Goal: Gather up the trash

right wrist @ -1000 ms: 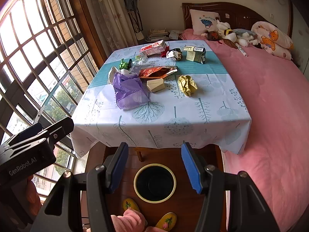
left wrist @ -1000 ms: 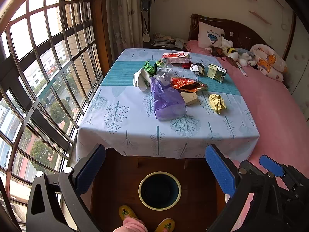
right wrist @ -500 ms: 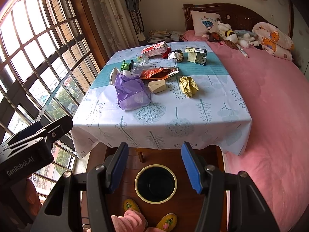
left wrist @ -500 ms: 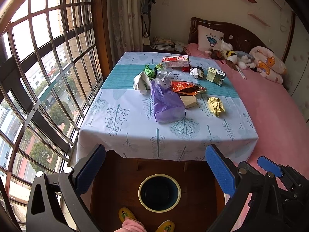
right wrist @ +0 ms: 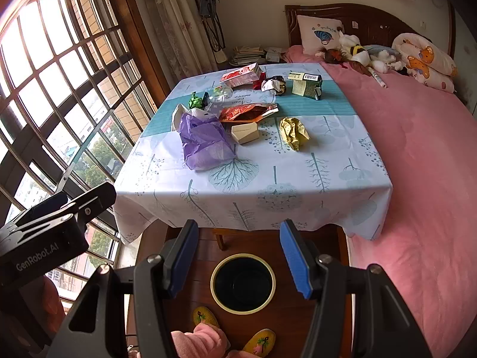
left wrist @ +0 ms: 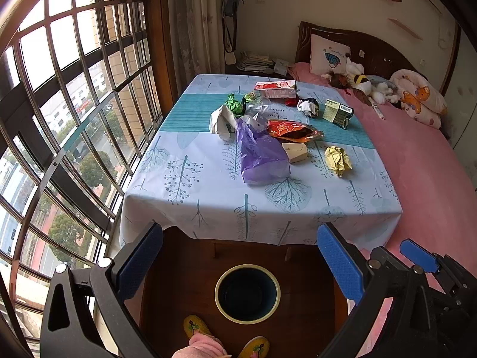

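Trash covers the far half of a table (left wrist: 208, 197) draped in a pale blue cloth printed with trees: a crumpled purple plastic bag (left wrist: 262, 156) lies nearest the viewer, with a small beige folded carton (left wrist: 295, 151) just beside it and a crumpled yellow paper ball (left wrist: 337, 160) a little to the right. Behind them sit an orange foil snack wrapper (left wrist: 293, 131), a white crumpled paper (left wrist: 221, 121), a green crinkled wrapper (left wrist: 234, 105), a red and white flat box (left wrist: 275, 85) and a green and white carton (left wrist: 338, 112). Nothing appears collected yet; the round dark bin with a pale yellow rim (left wrist: 247, 292) stands on the wooden floor below the table's near edge, and looks empty. Both sets of tongs hang above it, well short of the litter. The left tongs (left wrist: 240, 261) gape wide and hold nothing; the right tongs (right wrist: 238, 256) are parted rather less and are likewise empty. The step in hand looks like choosing a first piece, and the next move calls for a reach forward over the table edge (the purple bag is the closest target, though soft and likely to slump). A barred bay window fills the left side of the room; a pink-covered bed (right wrist: 417, 149) with pillows and plush toys runs along the right.
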A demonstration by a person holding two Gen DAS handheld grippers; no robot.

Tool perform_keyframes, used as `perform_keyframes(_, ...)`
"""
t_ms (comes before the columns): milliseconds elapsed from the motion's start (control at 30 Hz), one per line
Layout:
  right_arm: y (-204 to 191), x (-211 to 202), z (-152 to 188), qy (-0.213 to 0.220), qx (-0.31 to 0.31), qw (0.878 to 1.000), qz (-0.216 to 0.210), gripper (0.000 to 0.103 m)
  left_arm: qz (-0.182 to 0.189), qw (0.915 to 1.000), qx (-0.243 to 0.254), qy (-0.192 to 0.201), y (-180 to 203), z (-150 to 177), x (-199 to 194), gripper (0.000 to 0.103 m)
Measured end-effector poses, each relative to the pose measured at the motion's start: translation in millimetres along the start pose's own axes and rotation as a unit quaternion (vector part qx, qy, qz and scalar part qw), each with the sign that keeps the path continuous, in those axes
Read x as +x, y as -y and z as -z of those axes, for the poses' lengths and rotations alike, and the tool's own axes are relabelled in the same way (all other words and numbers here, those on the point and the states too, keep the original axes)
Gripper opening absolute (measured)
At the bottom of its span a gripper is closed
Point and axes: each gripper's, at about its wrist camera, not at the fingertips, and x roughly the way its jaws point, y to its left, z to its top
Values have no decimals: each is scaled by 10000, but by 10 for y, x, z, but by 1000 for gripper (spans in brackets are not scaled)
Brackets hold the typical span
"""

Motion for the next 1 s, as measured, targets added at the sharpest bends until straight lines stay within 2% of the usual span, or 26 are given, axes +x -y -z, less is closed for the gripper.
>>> perform_keyframes(267, -103, 24, -143, 59, -16, 10000, -74, 58, -10, 10000, 0, 66, 19, -33, 0, 102)
perform_keyframes(767, 23, 73, -169, 60, 311, 9985, -453, 58, -173, 9997, -22, 174, -13, -142, -142, 102)
perform_keyframes(900, 38, 27, -194, 273, 357, 9974, -558, 58, -208, 9995, -127, 183, -75, -189, -151, 102)
perform_keyframes(1000, -18, 3, -245, 451, 275, 9965, -647, 64, -220, 9995, -177, 152, -126, -234, -112, 102)
